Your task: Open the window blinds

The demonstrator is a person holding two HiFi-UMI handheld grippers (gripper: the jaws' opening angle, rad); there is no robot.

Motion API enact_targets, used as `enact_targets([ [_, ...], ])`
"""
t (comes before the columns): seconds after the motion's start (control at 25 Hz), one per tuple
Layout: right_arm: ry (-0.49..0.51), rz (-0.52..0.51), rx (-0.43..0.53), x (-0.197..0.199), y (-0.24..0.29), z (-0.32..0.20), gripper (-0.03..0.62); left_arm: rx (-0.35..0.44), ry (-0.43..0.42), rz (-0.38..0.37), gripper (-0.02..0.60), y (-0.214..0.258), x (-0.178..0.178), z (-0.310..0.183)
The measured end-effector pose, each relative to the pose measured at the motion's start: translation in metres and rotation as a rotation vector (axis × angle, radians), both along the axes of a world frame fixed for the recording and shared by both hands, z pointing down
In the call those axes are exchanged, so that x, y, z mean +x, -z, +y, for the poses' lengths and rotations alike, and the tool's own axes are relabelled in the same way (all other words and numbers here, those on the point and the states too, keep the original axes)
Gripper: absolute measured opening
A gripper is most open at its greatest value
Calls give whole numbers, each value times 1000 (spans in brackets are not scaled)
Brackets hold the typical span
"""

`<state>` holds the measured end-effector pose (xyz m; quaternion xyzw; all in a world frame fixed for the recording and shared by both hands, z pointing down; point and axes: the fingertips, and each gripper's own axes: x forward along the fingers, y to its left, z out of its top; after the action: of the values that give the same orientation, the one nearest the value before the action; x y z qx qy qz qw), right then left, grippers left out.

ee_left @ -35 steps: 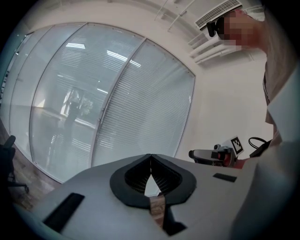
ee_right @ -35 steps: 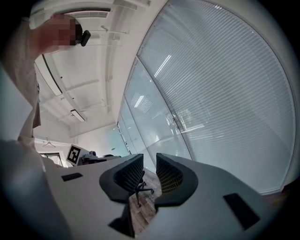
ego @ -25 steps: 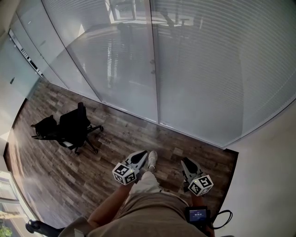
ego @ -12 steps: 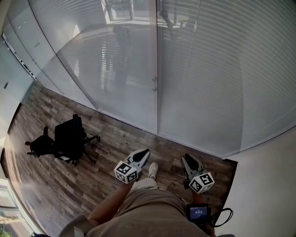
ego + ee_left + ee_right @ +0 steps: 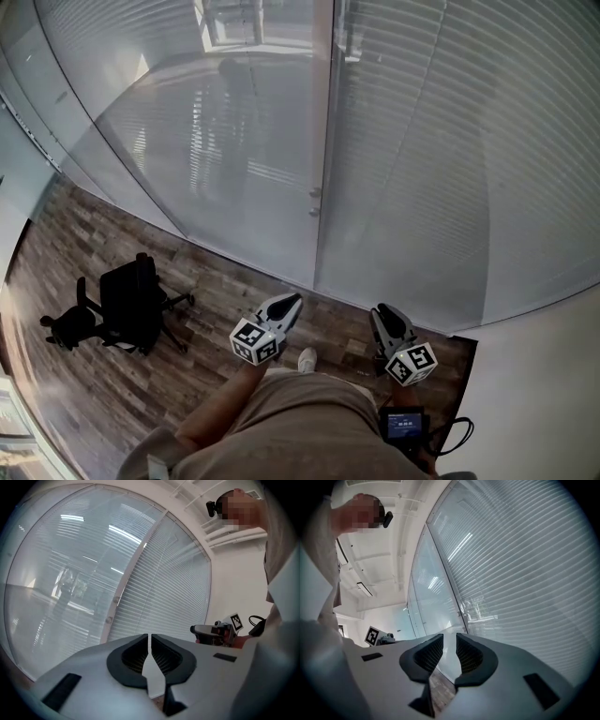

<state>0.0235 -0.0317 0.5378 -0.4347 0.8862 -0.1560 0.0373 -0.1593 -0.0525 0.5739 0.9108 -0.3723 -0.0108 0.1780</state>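
Observation:
Closed slatted blinds (image 5: 469, 141) hang behind a glass wall, with two small knobs (image 5: 314, 202) on the upright frame between panes. Both grippers are held low in front of the person and point at the wall's foot, short of it. My left gripper (image 5: 291, 300) is shut with nothing in it; in the left gripper view its jaws (image 5: 149, 641) meet at a thin slit before the blinds (image 5: 164, 597). My right gripper (image 5: 382, 312) touches nothing. In the right gripper view its jaws (image 5: 449, 644) stand a narrow gap apart, empty, with the blinds (image 5: 525, 573) to the right.
A black office chair (image 5: 127, 305) stands on the wood floor (image 5: 206, 319) to the left. A plain white wall (image 5: 544, 375) closes the corner at the right. A small screen device (image 5: 403, 424) with a cable hangs at the person's waist.
The person has walked toward the glass wall, which now fills more of the view. The chair has slid left and down in the picture. Both grippers came forward together, jaws unchanged.

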Motion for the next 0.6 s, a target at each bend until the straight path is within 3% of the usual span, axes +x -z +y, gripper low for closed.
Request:
enact_targets([
  [0.24, -18, 6, -6, 1, -4, -29, 75, -4, -34, 9, 15, -4, 4, -31],
  [0.6, -39, 24, -47, 18, -14, -41, 75, -41, -62, 12, 15, -15, 17, -40],
])
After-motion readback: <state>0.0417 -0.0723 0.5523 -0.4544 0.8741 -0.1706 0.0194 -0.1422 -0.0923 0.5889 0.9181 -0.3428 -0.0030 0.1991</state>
